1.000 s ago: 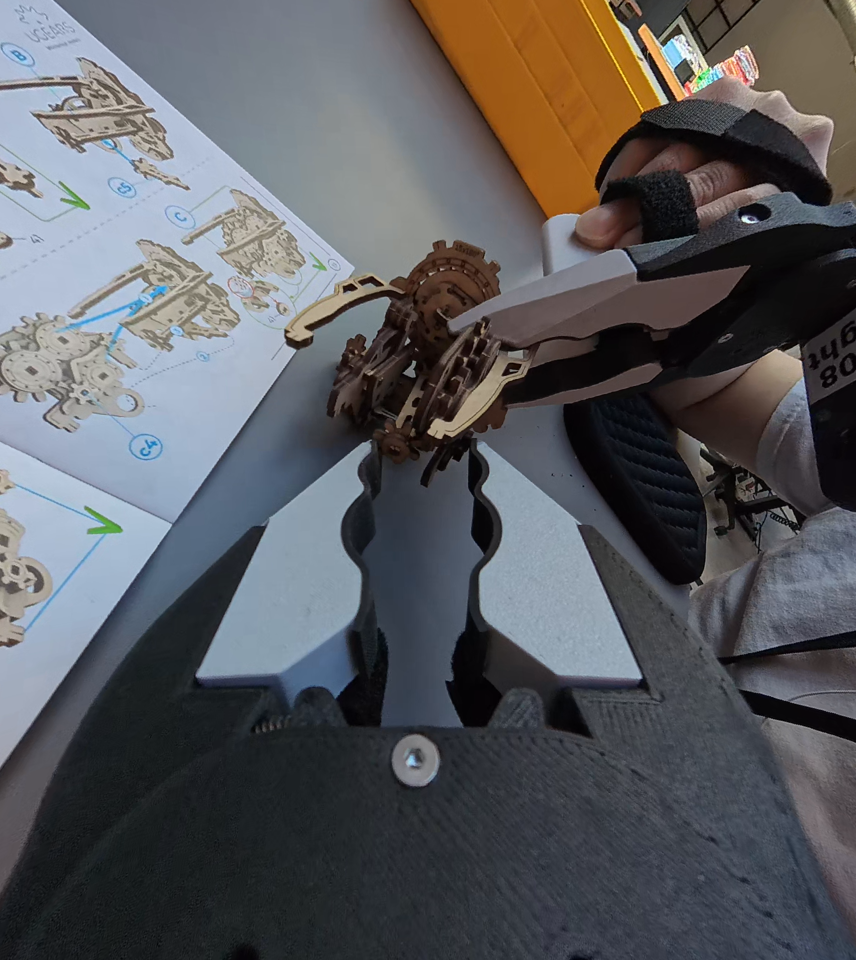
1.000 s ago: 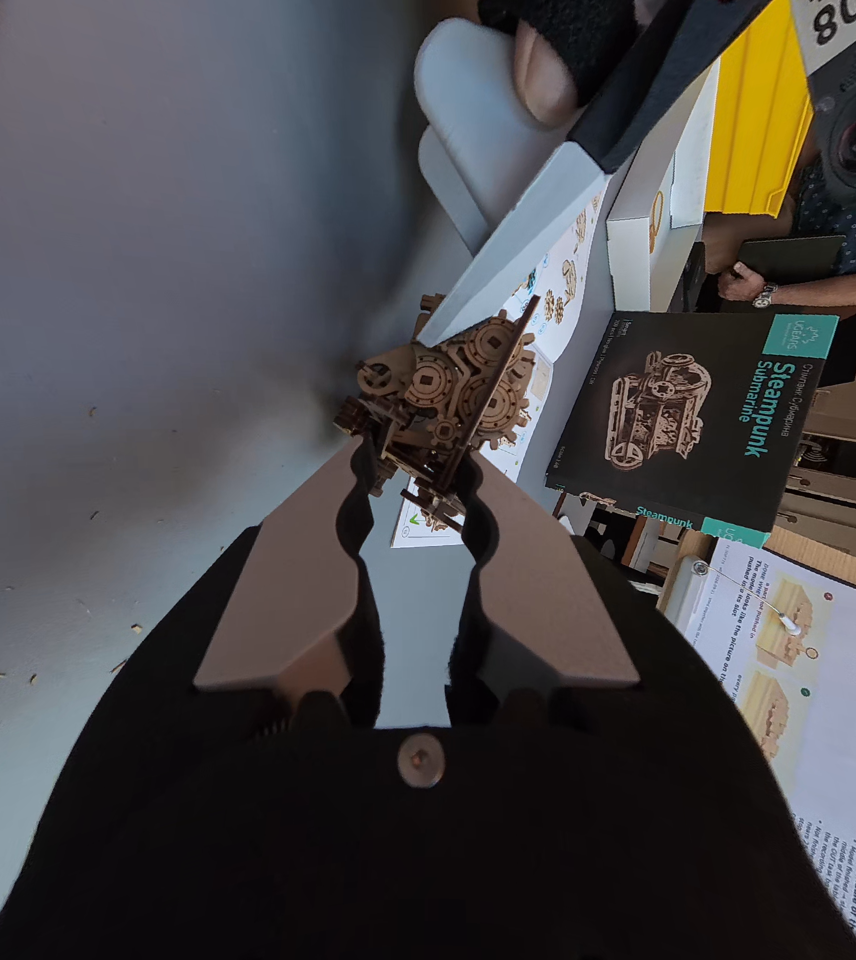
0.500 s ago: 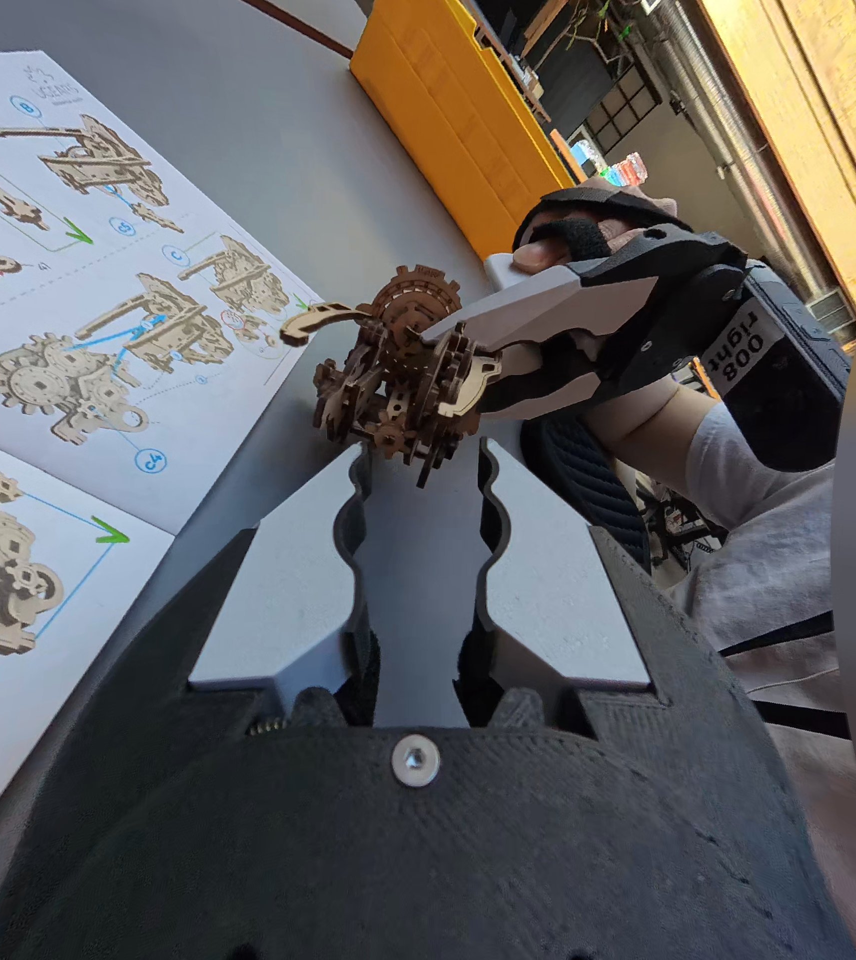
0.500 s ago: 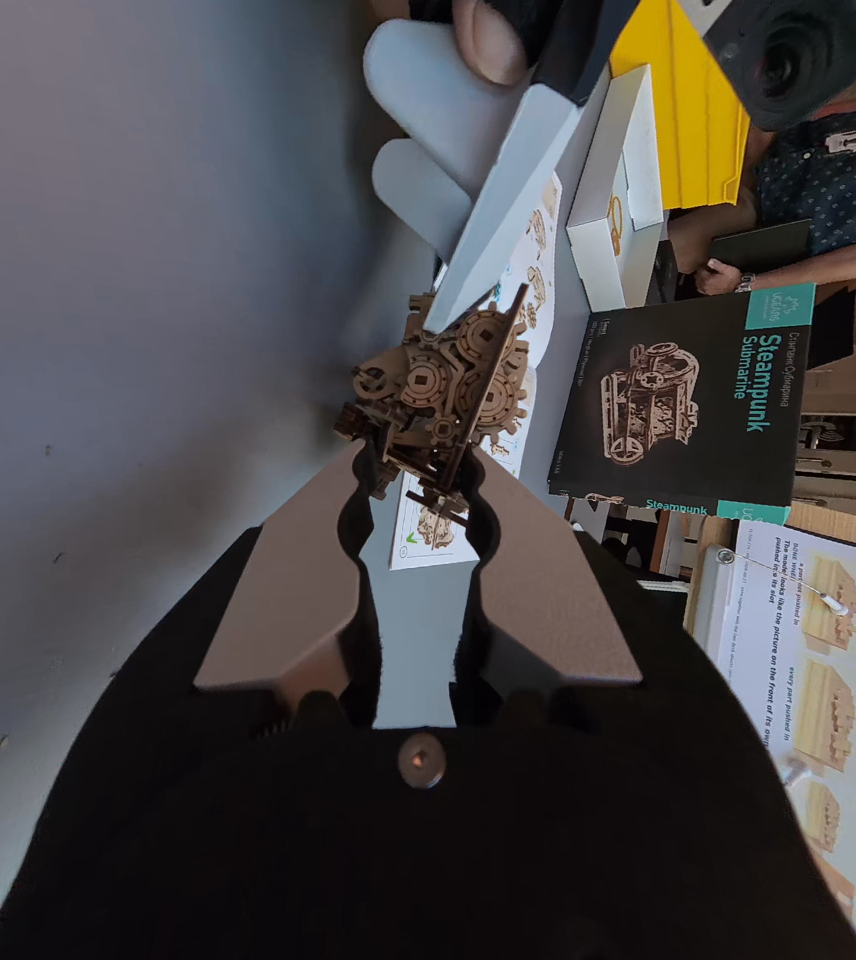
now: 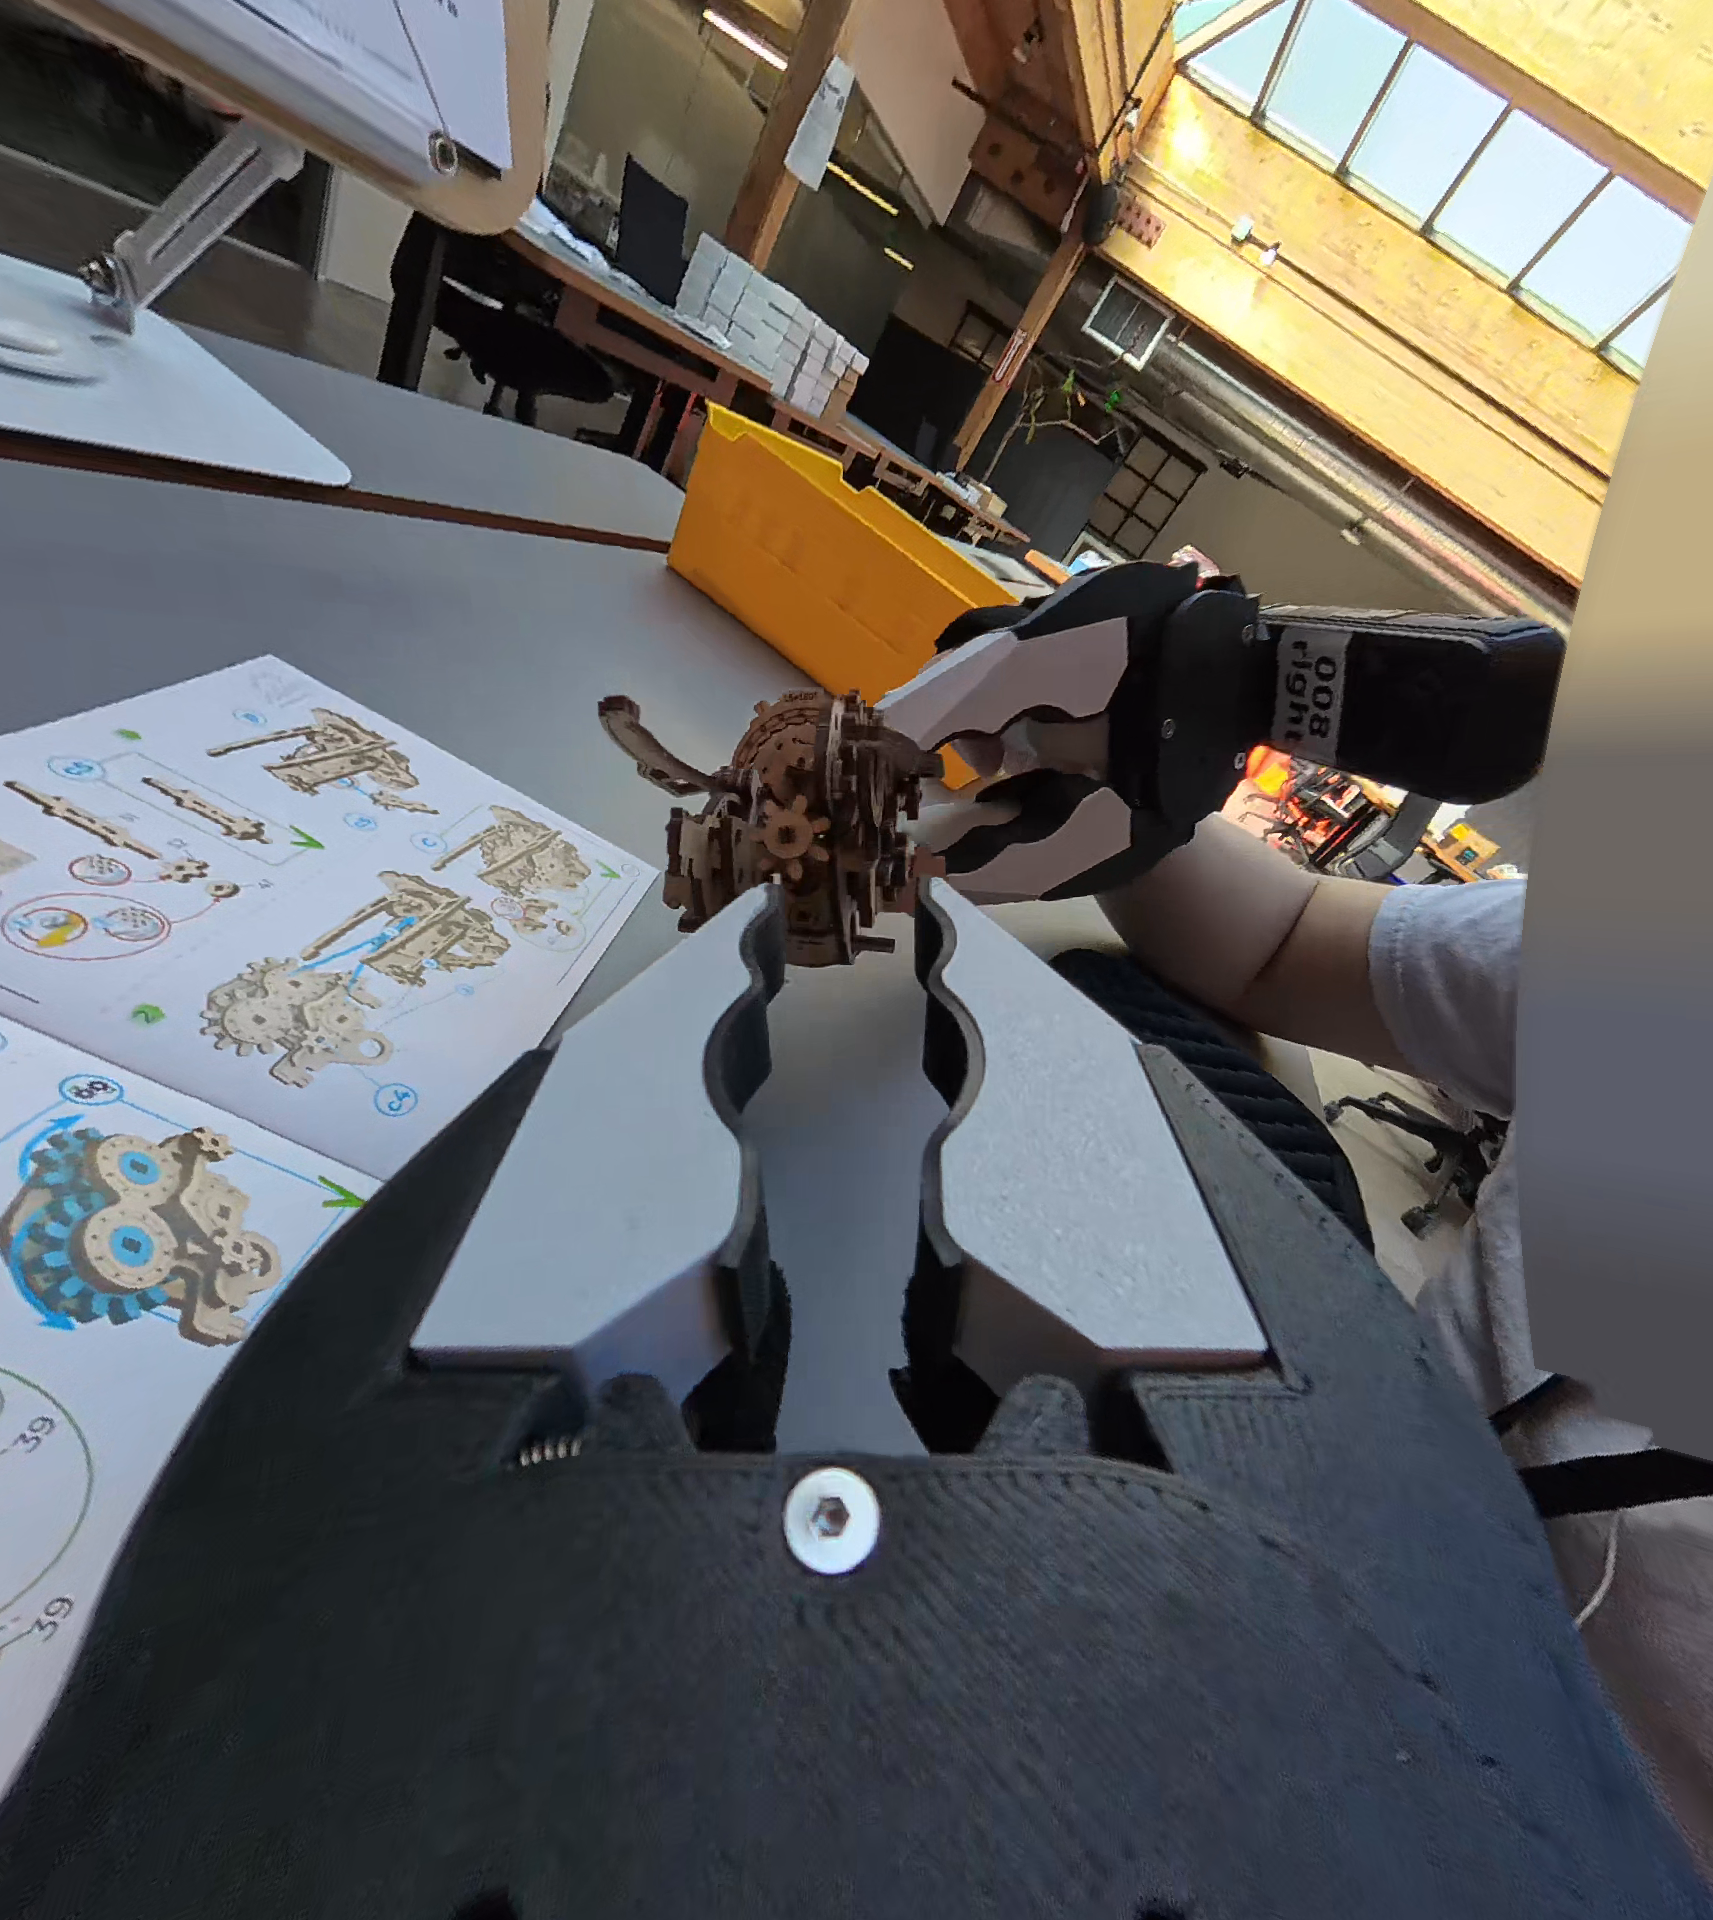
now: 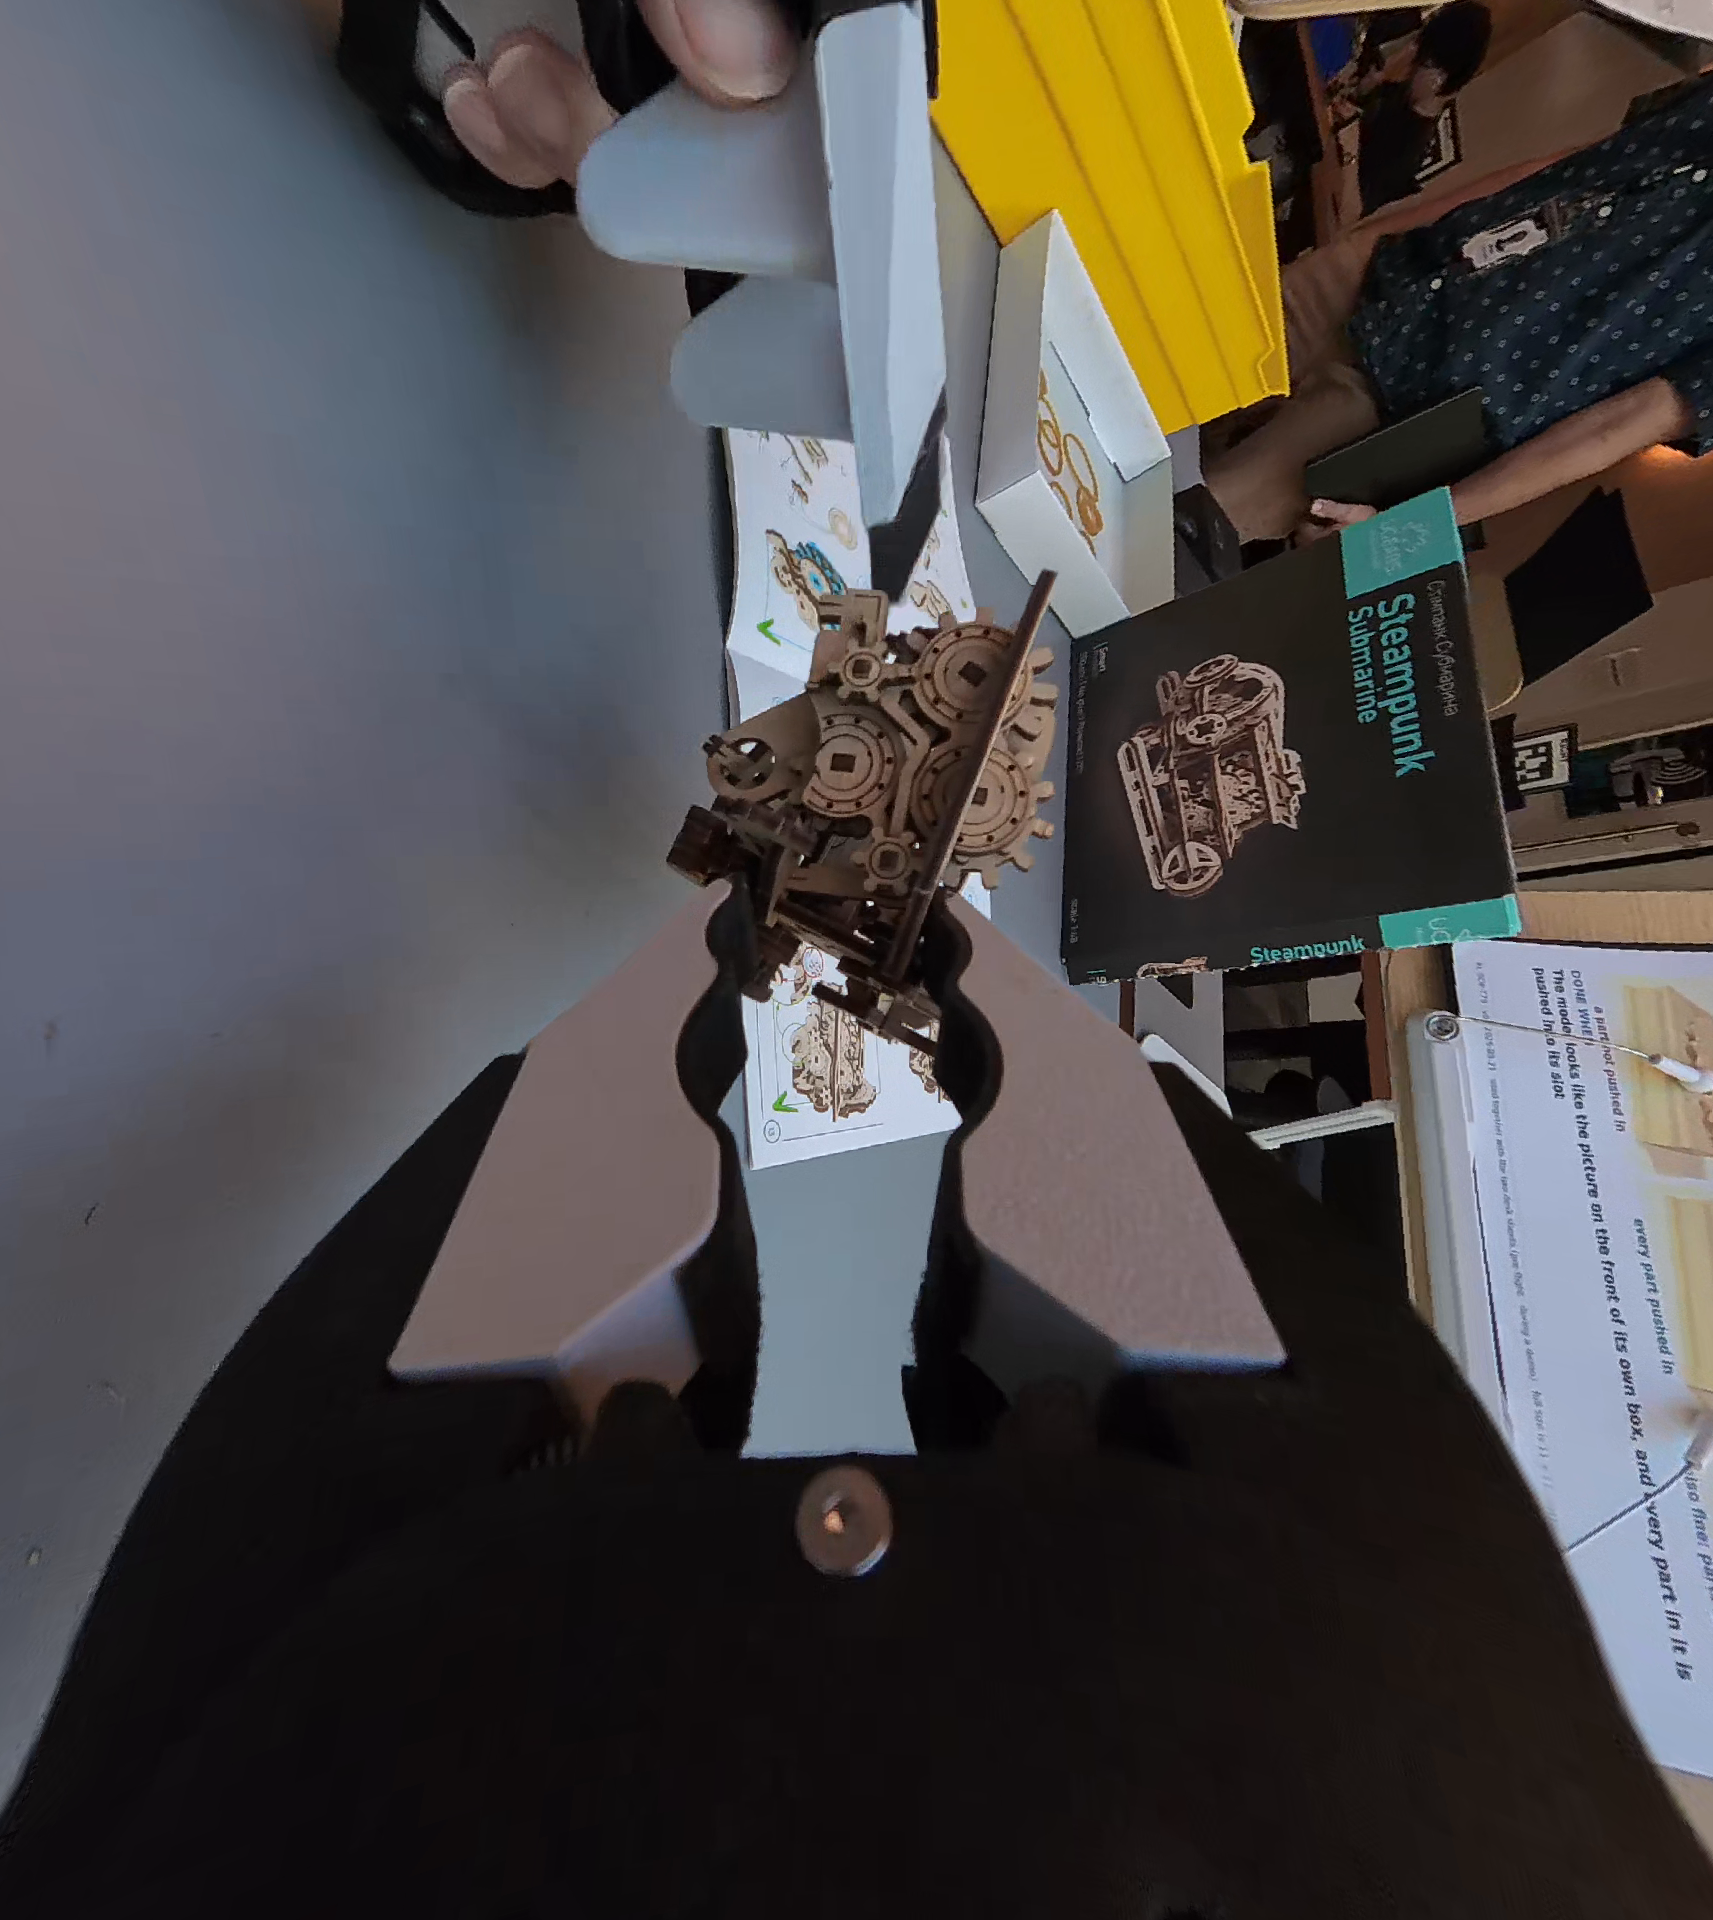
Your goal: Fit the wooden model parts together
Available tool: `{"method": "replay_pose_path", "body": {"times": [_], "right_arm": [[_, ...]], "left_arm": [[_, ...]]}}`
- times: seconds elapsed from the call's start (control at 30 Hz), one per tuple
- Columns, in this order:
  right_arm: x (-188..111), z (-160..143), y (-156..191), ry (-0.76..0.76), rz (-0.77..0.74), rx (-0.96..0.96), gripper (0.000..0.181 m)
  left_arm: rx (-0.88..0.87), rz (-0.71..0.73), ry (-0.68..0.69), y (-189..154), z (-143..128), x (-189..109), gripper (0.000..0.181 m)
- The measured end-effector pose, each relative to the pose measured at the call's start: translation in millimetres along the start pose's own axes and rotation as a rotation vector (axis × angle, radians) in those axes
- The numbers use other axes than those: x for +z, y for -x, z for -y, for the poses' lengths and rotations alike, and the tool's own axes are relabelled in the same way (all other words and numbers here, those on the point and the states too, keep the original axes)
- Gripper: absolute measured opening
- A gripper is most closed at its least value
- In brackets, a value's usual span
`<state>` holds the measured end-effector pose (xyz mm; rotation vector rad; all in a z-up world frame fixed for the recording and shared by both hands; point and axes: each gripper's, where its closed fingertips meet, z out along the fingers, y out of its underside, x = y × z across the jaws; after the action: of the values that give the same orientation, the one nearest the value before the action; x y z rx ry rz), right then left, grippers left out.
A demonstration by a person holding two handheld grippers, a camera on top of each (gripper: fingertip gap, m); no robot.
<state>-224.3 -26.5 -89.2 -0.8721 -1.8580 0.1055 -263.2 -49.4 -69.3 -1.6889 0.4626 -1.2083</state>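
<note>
1. Holding the wooden model (image 5: 798,826) off the grey table (image 5: 332,592), you have it pinched from two sides at once; it hangs in the air above the table's near edge, just beyond the open instruction booklet (image 5: 239,914).
2. Your right gripper (image 6: 836,951) is clamped on the model's lower framework: in the right wrist view dark struts sit wedged between the two wavy fingertips, with the cluster of pale gears fanning out above them.
3. Your left gripper (image 5: 847,899) has its fingers (image 5: 623,1122) set narrowly apart, and their tips reach the underside of the model. From the left wrist view the tips overlap the wood, but you cannot tell whether they grip it or only rest against it.
4. In the right wrist view, one finger of your left gripper comes down from the top edge of the picture, and its dark tip meets the top of the gear cluster.
5. A curved wooden arm sticks out of the model on the side towards the booklet.
6. The booklet lies flat along the table's left side, open to pages of drawn assembly steps.
7. A yellow bin (image 5: 810,561) stands at the table's far edge, behind the model.
8. A small white box (image 6: 1060,416) sits just beside the bin, and a dark kit box (image 6: 1278,769) with a picture of the model stands upright near it.
9. A white instruction sheet (image 6: 1621,1351) on a stand sits at the table's far corner.
</note>
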Motion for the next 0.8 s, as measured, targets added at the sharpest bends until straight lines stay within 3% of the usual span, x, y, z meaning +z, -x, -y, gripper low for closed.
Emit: {"method": "replay_pose_path", "body": {"times": [0.17, 0.43, 0.63, 0.73, 0.8], "right_arm": [[-4, 0, -6, -0.02, -0.024, 0.023, 0.032], [-3, -5, -8, 0.0, -0.039, -0.011, 0.032], [-5, -7, -15, -0.008, -0.064, 0.022, 0.032], [-3, -10, -12, 0.0, -0.067, 0.008, 0.032], [0, -13, -11, 0.012, -0.069, 0.003, 0.032]], "left_arm": [[0.052, -0.105, -0.042, -17, 6, -4, 0.0], [0.268, -0.076, -0.156, -30, 23, -12, 0.0], [0.431, 0.148, -0.361, -18, 39, -24, 0.03], [0.455, 0.195, -0.253, -10, 27, -16, 0.047], [0.408, 0.166, -0.192, -9, 18, -9, 0.047]]}}
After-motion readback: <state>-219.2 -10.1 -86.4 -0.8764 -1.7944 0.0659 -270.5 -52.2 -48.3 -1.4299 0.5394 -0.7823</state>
